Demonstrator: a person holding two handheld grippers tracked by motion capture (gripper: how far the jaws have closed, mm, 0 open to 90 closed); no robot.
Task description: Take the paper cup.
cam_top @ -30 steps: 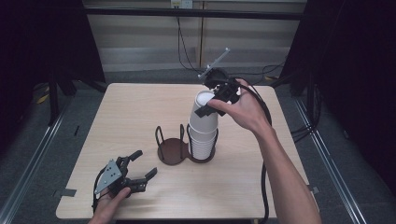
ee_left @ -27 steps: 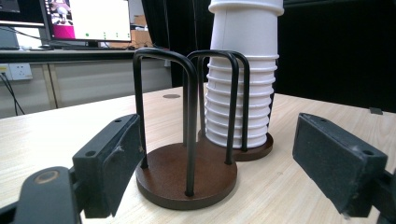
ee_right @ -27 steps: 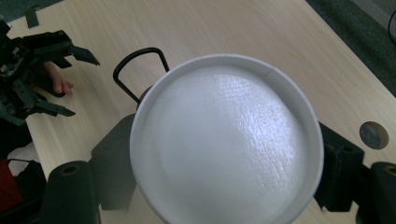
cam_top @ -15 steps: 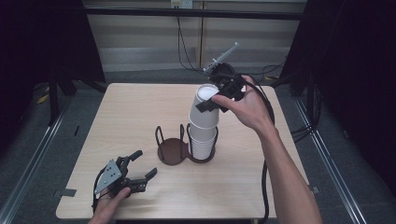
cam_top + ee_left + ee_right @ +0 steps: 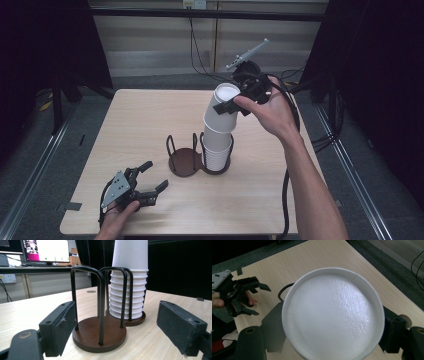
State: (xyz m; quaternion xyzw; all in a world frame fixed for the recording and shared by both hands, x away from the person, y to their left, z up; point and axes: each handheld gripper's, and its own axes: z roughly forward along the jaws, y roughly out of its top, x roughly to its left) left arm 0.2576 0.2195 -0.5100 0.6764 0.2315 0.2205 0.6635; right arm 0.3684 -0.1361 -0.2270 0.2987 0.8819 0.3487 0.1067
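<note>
The right tongs (image 5: pixel 239 102), just closing, pinch the top cup (image 5: pixel 220 111), lifting it off the stack (image 5: pixel 217 150) toward one o'clock; next, clear it fully, while the left tongs (image 5: pixel 150 180) rest spread.

No readable text, label, brand or number anywhere — the monitor (image 5: pixel 46 250) at eleven o'clock in the left gripper view glows with windows, yet its writing is too small and blurred to read.

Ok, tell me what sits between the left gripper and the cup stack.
In the left gripper view, the empty ring of the black wire holder stands between the left gripper and the cup stack.
</note>
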